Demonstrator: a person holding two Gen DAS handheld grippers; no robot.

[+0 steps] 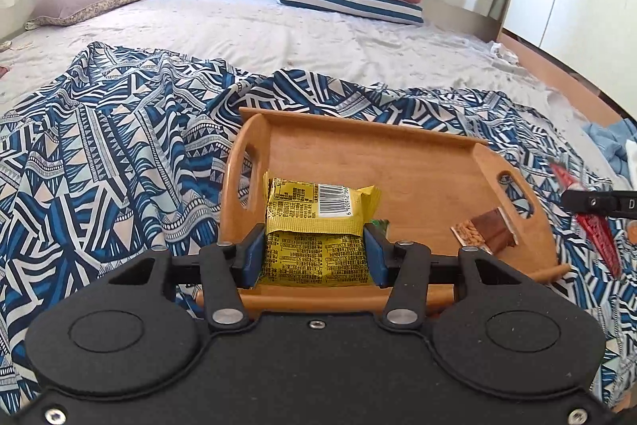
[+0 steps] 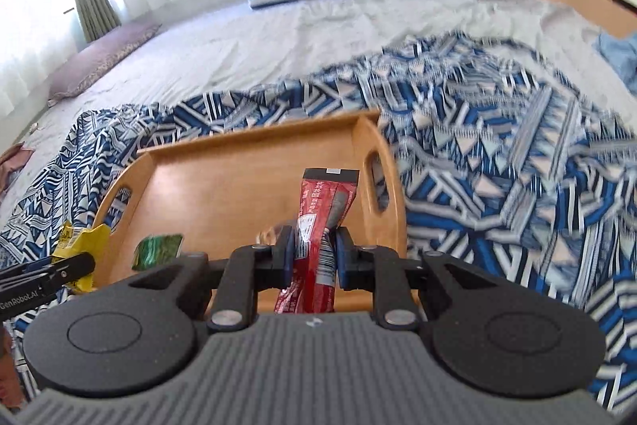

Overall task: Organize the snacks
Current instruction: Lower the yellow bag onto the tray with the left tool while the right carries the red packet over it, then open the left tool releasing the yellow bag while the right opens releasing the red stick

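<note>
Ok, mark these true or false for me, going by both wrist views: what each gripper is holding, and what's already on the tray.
1. The left gripper is shut on a yellow snack packet. True.
2. The right gripper is empty. False: its fingers clamp a red snack packet.
3. The wooden tray sits on a bare wooden floor. False: it rests on a blue patterned cloth spread over a bed.
4. A brown chocolate-style bar lies on the tray. True.
5. A green wrapper lies on the tray near its front edge. True.
</note>
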